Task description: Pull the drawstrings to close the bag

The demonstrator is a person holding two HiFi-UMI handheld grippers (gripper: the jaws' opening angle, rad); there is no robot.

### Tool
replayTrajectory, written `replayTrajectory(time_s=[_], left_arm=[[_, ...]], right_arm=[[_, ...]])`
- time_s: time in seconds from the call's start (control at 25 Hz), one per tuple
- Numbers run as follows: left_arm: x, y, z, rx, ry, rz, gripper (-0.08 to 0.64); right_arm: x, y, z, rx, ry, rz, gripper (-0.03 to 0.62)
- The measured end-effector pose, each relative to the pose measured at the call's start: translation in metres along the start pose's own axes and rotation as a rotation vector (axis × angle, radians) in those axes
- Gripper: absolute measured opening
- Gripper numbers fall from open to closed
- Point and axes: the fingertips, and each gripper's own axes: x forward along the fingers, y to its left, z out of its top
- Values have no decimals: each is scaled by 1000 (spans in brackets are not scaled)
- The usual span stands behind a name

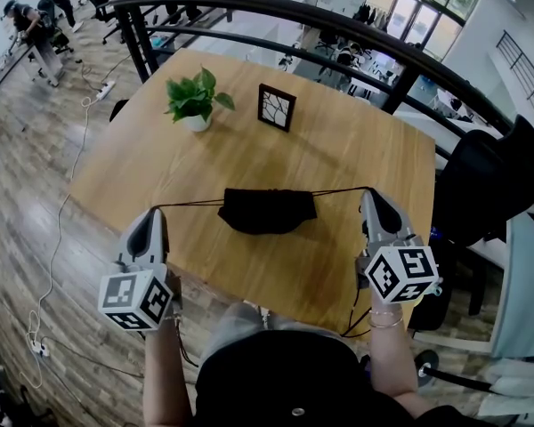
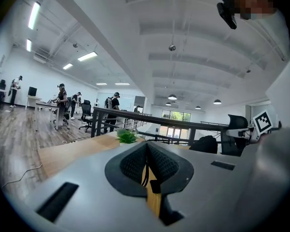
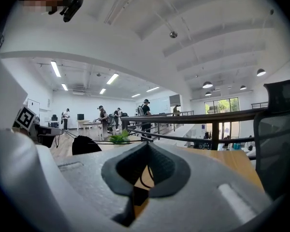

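The black drawstring bag (image 1: 267, 210) lies mid-bench (image 1: 338, 149). My left gripper (image 1: 157, 212) has its fingers closed on the left drawstring (image 1: 191, 205), and the right gripper (image 1: 369, 196) on the right drawstring (image 1: 343, 190). I would pull both outward evenly and level, without loosening.

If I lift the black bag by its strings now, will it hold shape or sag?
Probably sags: the bag lies flat and crumpled, like soft cloth. Likely light, as thin strings pull it taut. It may slide on the smooth table.
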Motion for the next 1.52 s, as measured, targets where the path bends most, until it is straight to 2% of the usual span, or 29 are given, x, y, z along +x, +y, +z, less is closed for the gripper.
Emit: replayTrajectory(time_s=[0.32,1.04,1.52], left_arm=[[3,-11,-23,-46,63,-53,15],[26,-56,-106,-52,325,-223,17],[58,-84,-147,-46,444,-301,17]], right_arm=[[-1,4,-21,16,58,14,2],[8,30,-96,-7,257,75,2],[39,69,-143,-13,364,201,5]])
